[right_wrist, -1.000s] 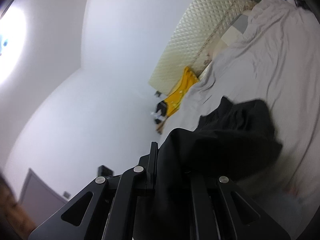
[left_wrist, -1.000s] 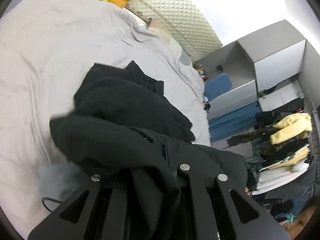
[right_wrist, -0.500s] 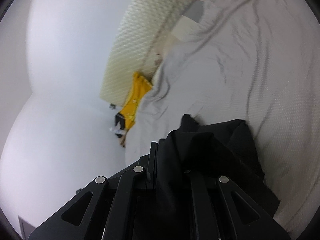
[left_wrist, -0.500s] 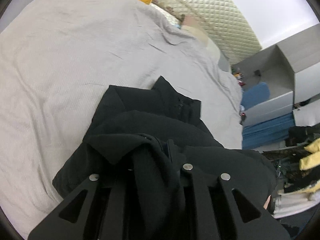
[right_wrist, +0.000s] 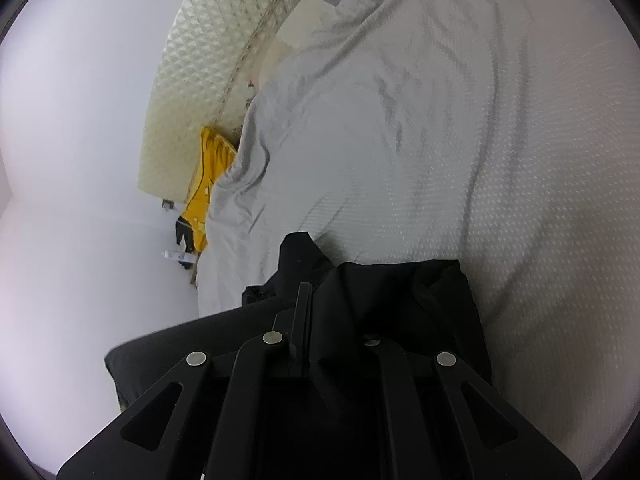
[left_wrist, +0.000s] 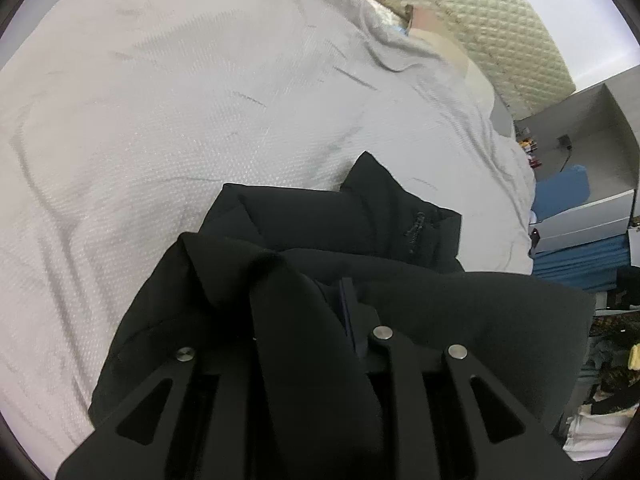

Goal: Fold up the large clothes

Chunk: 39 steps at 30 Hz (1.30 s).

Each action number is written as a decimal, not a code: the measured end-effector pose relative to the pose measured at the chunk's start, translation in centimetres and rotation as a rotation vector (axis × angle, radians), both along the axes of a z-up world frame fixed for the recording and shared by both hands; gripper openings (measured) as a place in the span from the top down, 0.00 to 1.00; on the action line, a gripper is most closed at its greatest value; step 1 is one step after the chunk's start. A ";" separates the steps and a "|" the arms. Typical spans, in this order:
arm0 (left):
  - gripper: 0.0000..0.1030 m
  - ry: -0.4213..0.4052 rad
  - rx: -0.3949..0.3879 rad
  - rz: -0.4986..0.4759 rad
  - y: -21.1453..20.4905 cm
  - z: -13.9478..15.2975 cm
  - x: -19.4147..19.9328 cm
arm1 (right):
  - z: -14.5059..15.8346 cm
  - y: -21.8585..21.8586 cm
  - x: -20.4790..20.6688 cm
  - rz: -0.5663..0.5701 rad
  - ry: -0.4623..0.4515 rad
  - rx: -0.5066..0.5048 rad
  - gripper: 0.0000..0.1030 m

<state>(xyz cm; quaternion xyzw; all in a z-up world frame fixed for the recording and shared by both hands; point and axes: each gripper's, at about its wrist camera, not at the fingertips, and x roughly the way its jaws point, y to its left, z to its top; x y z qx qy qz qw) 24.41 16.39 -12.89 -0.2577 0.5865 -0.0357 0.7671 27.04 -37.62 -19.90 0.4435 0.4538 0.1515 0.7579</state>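
A large black garment (left_wrist: 344, 232) with a zipper lies bunched on the white bedsheet (left_wrist: 180, 100). My left gripper (left_wrist: 312, 304) is shut on a fold of the black garment, which drapes over its fingers and hides the tips. In the right wrist view the same black garment (right_wrist: 400, 300) hangs over my right gripper (right_wrist: 320, 312), which is shut on its edge above the bedsheet (right_wrist: 460, 160).
A quilted cream headboard (left_wrist: 480, 16) stands at the bed's far end with a yellow cloth (right_wrist: 208, 184) beside it. Grey cabinets (left_wrist: 592, 120), blue boxes (left_wrist: 564, 196) and a rack of clothes (left_wrist: 612, 360) stand beyond the bed's right edge.
Both grippers have carried the black garment forward and lower over the bed. The garment now lies closer under the cameras and the views have tilted down toward the sheet.
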 end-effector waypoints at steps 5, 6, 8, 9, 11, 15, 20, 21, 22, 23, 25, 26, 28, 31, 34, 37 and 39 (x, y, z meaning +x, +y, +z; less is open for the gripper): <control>0.80 0.054 -0.025 -0.036 0.4 0.6 0.3 | -0.1 -0.7 -0.2 0.056 -0.004 0.044 0.91; 0.79 0.055 -0.035 -0.034 0.6 0.7 0.2 | -0.1 -0.8 -0.3 0.072 -0.005 0.057 0.91; 0.78 0.055 -0.078 -0.012 1.3 1.0 -0.7 | 0.2 -1.0 -0.6 0.097 -0.009 0.075 0.87; 0.76 0.053 -0.095 -0.004 1.5 1.1 -0.9 | 0.4 -1.2 -1.0 0.109 -0.011 0.082 0.86; 0.71 0.044 -0.137 0.014 2.3 1.5 -2.1 | 1.0 -1.3 -1.6 0.127 -0.017 0.083 0.78; 0.24 0.000 -0.143 0.030 3.5 3.3 -4.2 | 3.6 -2.2 -3.8 0.124 -0.047 0.011 0.59; 0.20 -0.176 0.067 -0.013 3.3 8.1 -7.3 | 10.2 -1.5 -6.8 0.108 -0.146 -0.230 0.48; 0.20 -0.211 0.096 -0.017 2.9 8.6 -7.7 | 11.6 -0.9 -7.5 0.105 -0.176 -0.283 0.48; 0.20 -0.253 0.121 -0.024 2.3 9.3 -8.2 | 13.1 0.0 -8.2 0.102 -0.213 -0.333 0.47; 0.20 -0.301 0.143 -0.033 1.3 10.0 -8.9 | 14.1 0.7 -8.8 0.104 -0.239 -0.362 0.47; 0.20 -0.358 0.185 -0.046 -0.5 10.5 -9.7 | 16.1 3.0 -10.0 0.120 -0.304 -0.413 0.46; 0.20 -0.382 0.212 -0.054 -1.5 10.6 -9.9 | 16.7 4.3 -10.6 0.138 -0.331 -0.429 0.44; 0.20 -0.442 0.276 -0.082 -4.2 10.4 -10.5 | 17.3 6.6 -11.4 0.167 -0.375 -0.448 0.28; 0.20 -0.495 0.281 -0.105 -7.2 9.7 -11.1 | 17.1 10.1 -12.6 0.204 -0.426 -0.457 0.22; 0.20 -0.561 0.316 -0.100 -8.7 9.3 -12.6 | 15.8 13.3 -14.7 0.246 -0.466 -0.493 0.22; 0.20 -0.633 0.371 -0.076 -9.4 9.0 -15.4 | 14.5 14.8 -17.4 0.250 -0.512 -0.548 0.22; 0.20 -0.701 0.399 -0.070 -9.5 9.0 -17.7 | 13.7 15.5 -18.9 0.251 -0.539 -0.565 0.22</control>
